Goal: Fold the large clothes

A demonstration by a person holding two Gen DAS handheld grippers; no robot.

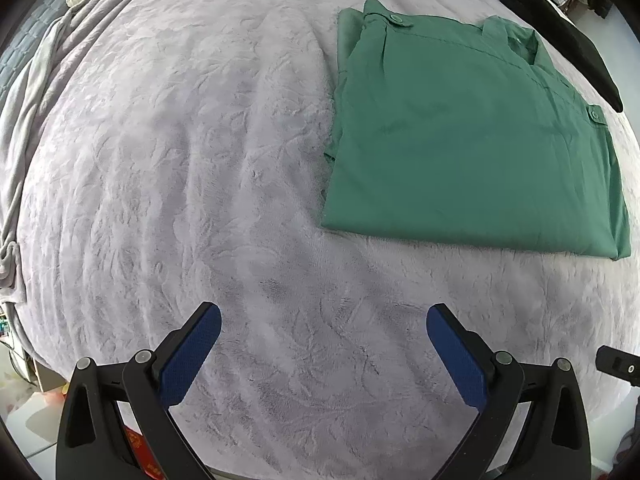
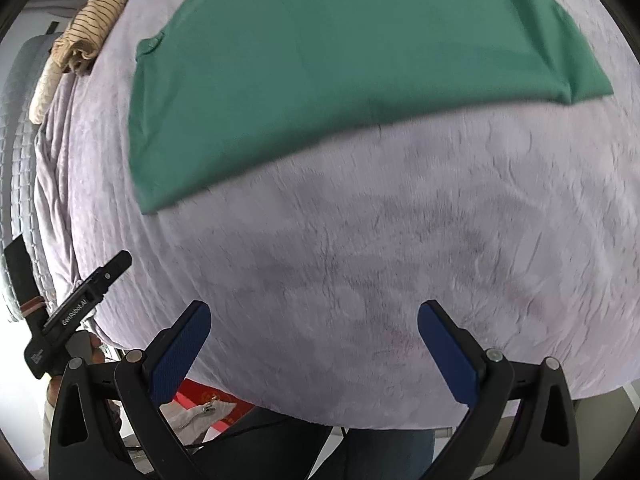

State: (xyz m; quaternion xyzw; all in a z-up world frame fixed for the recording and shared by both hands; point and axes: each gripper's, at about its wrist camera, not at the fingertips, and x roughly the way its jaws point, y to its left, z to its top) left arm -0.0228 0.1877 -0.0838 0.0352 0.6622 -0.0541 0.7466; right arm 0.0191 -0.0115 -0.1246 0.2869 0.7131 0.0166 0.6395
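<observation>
Both the left gripper [image 1: 323, 322] and right gripper [image 2: 314, 320] are hanging released, gripping nothing, while the green garment [image 1: 472, 140] is lying folded into 1 flat rectangle at upper right.

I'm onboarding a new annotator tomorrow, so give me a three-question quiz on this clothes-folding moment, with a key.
1. True or false: the right gripper is clamped on the green garment.
2. What lies directly under the left gripper? A) the green garment B) bare lilac blanket C) the black cloth
3. Fill in: the green garment lies flat as a folded ____, with buttoned tabs showing at its far edge.

Key:
1. False. Its jaws are wide apart with only blanket between them.
2. B. The garment lies further away, towards the right of the left wrist view.
3. Rectangle.
</observation>
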